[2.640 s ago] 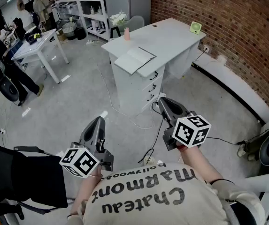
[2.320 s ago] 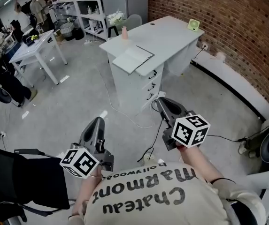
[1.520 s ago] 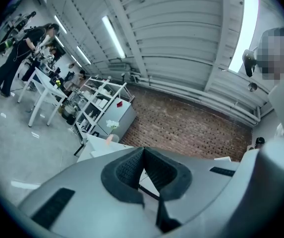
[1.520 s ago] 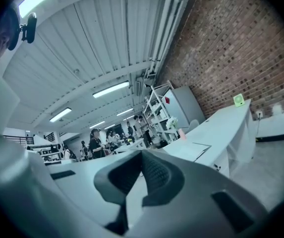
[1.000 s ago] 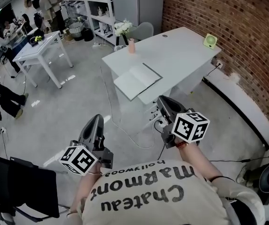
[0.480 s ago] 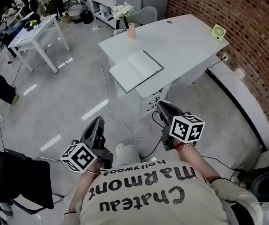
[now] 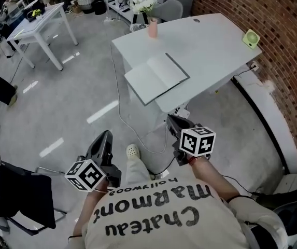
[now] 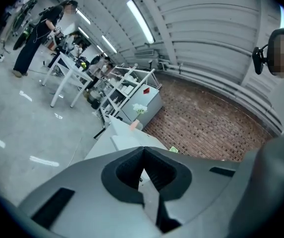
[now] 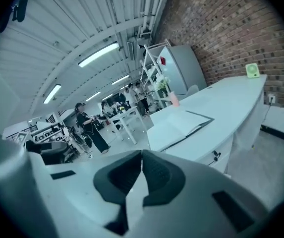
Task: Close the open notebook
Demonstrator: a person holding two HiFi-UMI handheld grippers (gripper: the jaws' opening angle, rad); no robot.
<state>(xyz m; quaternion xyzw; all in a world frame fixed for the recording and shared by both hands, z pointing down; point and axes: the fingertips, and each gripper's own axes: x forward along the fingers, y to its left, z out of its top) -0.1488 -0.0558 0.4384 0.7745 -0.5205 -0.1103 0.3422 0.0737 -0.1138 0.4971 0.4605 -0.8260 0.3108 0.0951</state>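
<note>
**Notebook (image 7: 156, 78) lies open on desk, both grippers short of it**

We find the notebook spread flat, pages up, near the front edge of the pale desk (image 7: 215, 40). A pink vase (image 7: 153, 28) stands behind it at the desk's far edge. A small green object (image 7: 251, 38) sits towards the desk's right end, beside the brick wall (image 7: 293, 45). We see the left gripper (image 7: 105, 137) and the right gripper (image 7: 172, 120) held over the grey floor (image 7: 75, 102), both pointing towards the desk and neither touching it. The right one is the nearer to the desk. In each gripper view we see the two jaws pressed together at their tips with nothing between them, so both tools are empty.
</note>
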